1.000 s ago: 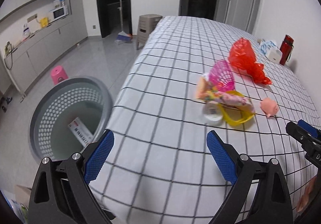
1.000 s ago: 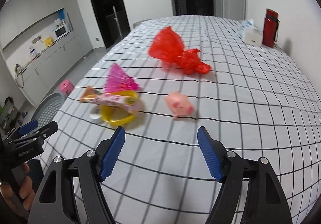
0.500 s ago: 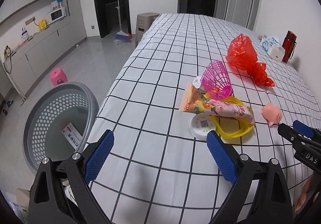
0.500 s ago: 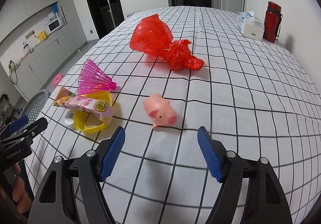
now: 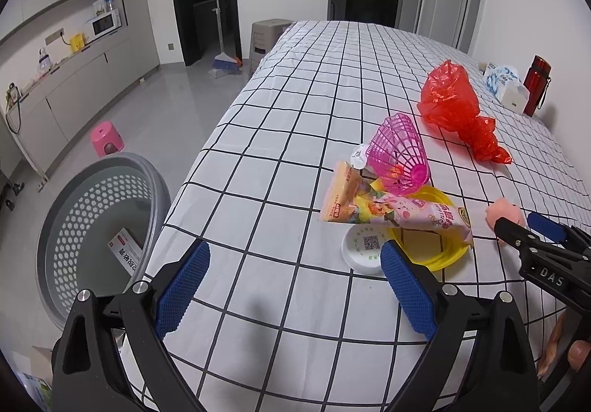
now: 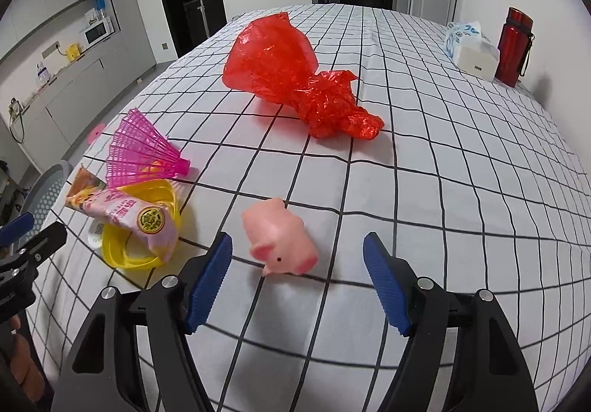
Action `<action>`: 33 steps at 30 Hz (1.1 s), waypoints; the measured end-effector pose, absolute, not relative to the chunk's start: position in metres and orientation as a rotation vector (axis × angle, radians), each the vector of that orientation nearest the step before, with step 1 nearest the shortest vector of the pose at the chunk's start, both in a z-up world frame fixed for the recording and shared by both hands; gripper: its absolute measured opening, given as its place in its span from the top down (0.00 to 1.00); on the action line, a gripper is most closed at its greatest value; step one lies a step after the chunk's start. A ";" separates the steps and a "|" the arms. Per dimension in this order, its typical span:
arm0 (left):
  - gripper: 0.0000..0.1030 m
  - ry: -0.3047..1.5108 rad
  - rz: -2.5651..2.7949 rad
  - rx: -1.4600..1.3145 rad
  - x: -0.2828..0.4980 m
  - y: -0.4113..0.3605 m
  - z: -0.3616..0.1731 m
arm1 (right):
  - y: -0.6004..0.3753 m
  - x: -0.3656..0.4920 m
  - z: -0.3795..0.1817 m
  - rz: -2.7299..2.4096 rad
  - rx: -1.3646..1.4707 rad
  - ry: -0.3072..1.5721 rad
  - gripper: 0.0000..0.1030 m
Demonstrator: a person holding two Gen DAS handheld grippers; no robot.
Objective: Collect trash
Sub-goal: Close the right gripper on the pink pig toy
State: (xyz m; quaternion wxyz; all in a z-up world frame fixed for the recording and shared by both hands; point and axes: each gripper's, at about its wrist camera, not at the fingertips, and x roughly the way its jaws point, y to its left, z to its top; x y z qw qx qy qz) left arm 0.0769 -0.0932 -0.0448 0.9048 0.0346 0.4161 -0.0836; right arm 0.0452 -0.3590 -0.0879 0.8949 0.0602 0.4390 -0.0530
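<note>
Both jaws gape empty; pink pig point(image 6: 282, 240) ahead of the right gripper point(image 6: 297, 282) (snack wrapper point(image 6: 123, 214) just left).

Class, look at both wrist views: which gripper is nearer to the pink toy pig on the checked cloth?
Right. The right gripper is open, just short of the pink toy pig, not touching it. The left gripper is open farther off, by the white lid.

Behind the snack wrapper point(image 5: 402, 214), the yellow ring point(image 5: 439, 253) was half covered and the white lid point(image 5: 360, 249) showed only in part. The pink pig point(image 5: 504, 214) sat partly behind the right hand-held gripper point(image 5: 528, 227) beside that wrapper. Print on the box point(image 5: 123, 251) in the laundry basket point(image 5: 66, 212) was too small to read.
</note>
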 end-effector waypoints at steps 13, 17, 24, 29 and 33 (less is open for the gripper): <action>0.11 0.847 -0.204 0.061 0.078 -0.105 -0.038 | -0.350 0.053 -0.092 -0.052 0.088 0.907 0.71; 0.10 0.841 -0.219 0.054 0.083 -0.113 -0.035 | -0.355 0.050 -0.089 -0.046 0.115 0.890 0.72; 0.10 0.832 -0.241 0.038 0.101 -0.134 -0.032 | -0.364 0.043 -0.082 -0.033 0.165 0.853 0.73; 0.10 0.850 -0.243 0.041 0.116 -0.148 -0.038 | -0.371 0.041 -0.082 -0.018 0.195 0.849 0.73; 0.10 0.852 -0.235 0.051 0.122 -0.155 -0.040 | -0.376 0.040 -0.083 -0.008 0.220 0.853 0.73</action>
